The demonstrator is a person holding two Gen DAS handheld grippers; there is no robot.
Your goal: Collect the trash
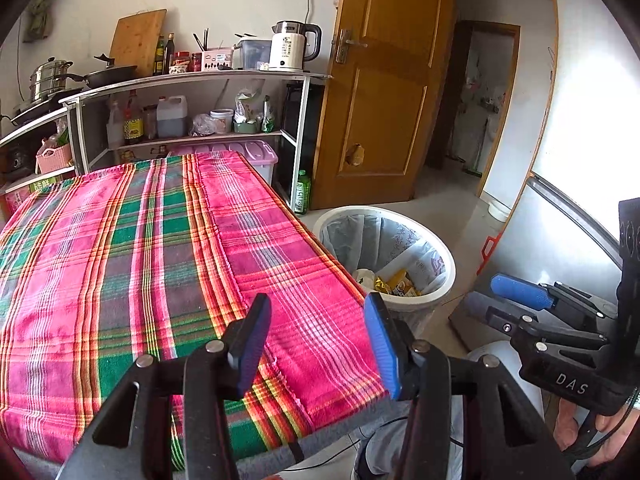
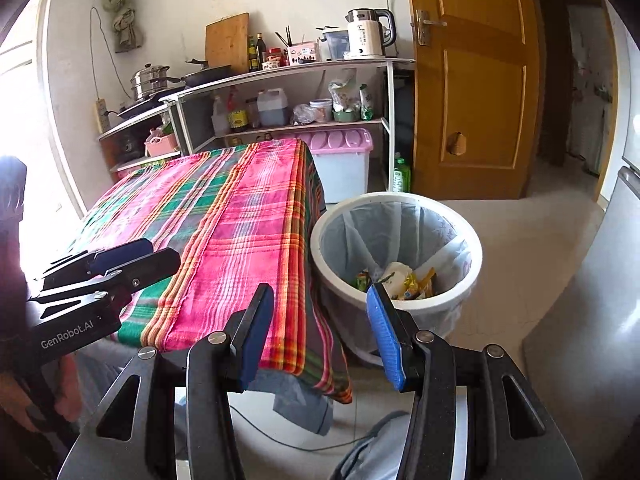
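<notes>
I hold both tools idle above the plaid-covered worktop [image 1: 160, 248]: the left hand-held gripper [image 1: 316, 344] and the right hand-held gripper [image 2: 320, 332] are spread with nothing between the fingers. The trash [image 2: 404, 278] already lies in the white lined bin [image 2: 472, 276], lower right of centre, just beside the worktop's edge for easy dropping. The cloth shows bare; shelves and door stand well apart, nothing blocking.

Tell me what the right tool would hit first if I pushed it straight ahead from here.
Probably the checked cloth at the table's near right corner: the open right tool points over that edge, with the lined trash bin just to the right. Depth is unclear, so it might skim past the hanging cloth instead.
</notes>
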